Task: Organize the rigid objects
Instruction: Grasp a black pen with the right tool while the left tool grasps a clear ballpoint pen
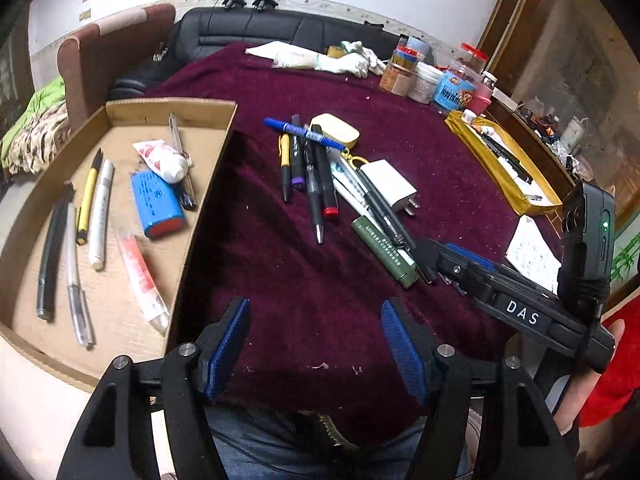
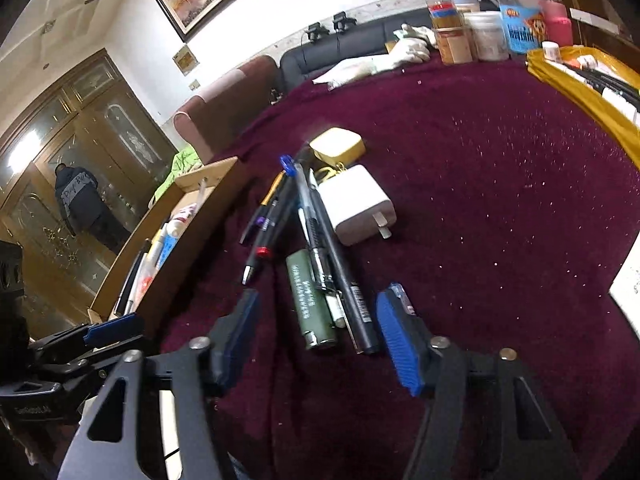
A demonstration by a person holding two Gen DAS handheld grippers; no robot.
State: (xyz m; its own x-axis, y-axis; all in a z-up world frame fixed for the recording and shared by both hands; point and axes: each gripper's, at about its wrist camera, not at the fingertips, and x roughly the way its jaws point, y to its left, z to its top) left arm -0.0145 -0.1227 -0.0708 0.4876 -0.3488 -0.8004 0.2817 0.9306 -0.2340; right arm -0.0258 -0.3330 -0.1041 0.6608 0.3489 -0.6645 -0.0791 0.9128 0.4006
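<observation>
On the maroon cloth lies a pile of pens and markers [image 1: 308, 168] with a white charger [image 1: 390, 188], a cream box [image 1: 336, 130] and a green cylinder [image 1: 384, 252]. My left gripper [image 1: 316, 312] hovers open over bare cloth, short of the pile and right of the cardboard tray [image 1: 168, 110]. That tray holds a blue battery pack [image 1: 158, 204], tubes and several pens. My right gripper [image 2: 320, 300] is open; the near ends of the green cylinder [image 2: 310, 300] and a black pen [image 2: 348, 292] lie between its blue pads [image 2: 396, 332], untouched. The right gripper [image 1: 434, 258] reaches in from the right.
A yellow tray [image 1: 488, 164] with pens stands at the right, jars [image 1: 440, 76] and white gloves [image 1: 348, 60] at the far edge, paper [image 1: 532, 256] at the near right. A sofa lies beyond. A person [image 2: 80, 204] stands far left, back turned.
</observation>
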